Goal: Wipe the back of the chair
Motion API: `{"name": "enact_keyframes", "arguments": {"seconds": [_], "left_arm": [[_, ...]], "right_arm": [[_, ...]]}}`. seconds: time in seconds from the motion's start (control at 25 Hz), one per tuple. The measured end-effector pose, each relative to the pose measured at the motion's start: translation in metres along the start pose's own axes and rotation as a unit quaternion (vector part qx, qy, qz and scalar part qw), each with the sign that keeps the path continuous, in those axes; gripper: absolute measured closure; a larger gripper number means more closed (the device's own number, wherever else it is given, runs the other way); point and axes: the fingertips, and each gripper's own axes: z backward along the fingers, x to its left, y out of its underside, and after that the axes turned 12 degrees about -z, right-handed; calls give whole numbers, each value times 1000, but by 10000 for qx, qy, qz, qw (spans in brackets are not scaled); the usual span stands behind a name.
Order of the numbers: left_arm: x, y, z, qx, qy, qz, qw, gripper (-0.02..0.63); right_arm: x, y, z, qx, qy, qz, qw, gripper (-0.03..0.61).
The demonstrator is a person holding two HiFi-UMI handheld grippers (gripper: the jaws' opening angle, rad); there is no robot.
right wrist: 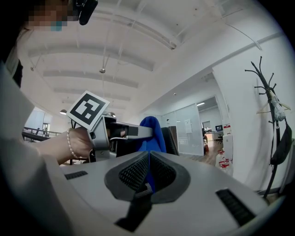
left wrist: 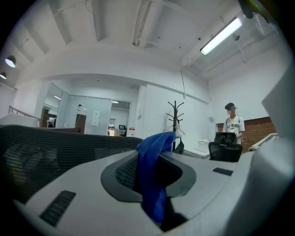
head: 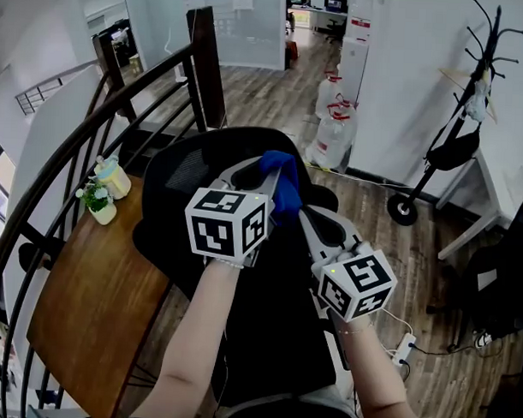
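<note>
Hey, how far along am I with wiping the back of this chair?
Done: the blue cloth is picked up. In hand: the left tongs and right tongs are both shut on it, over the chair back. Left: I can't see the cloth pressed to the mesh, so the wiping itself probably lies ahead.

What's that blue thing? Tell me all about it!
It's a blue cloth, soft-looking and woven, all bunched up. The left gripper pinches it in its jaws, and the right gripper grips it too. It's held by the top of the black chair. I can't tell whether it touches the chair.
</note>
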Motion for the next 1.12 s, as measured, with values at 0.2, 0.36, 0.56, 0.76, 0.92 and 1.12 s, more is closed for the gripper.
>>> {"name": "enact_keyframes", "arguments": {"seconds": [0.2, 0.36, 0.56, 0.76, 0.92, 1.12], "left_arm": [[21, 3, 12, 54, -261, -8, 9996, 540], [40, 8, 28, 72, -481, 81, 9988, 540], [62, 14, 50, 104, -784, 180, 9967, 540], [85, 21, 74, 143, -1037, 255, 9942, 540], [103, 23, 98, 191, -1312, 218, 9909, 540], [120, 29, 128, 313, -1551, 80, 9874, 540]], "right_arm": [[6, 3, -1, 41, -51, 24, 10000, 551], [13, 4, -2, 6, -84, 5, 10000, 551], [23, 6, -5, 55, -210, -7, 9998, 551], [34, 10, -9, 61, -319, -42, 9995, 551], [41, 13, -11, 83, -399, -51, 9992, 551], [47, 16, -11, 108, -458, -73, 9989, 551]]}}
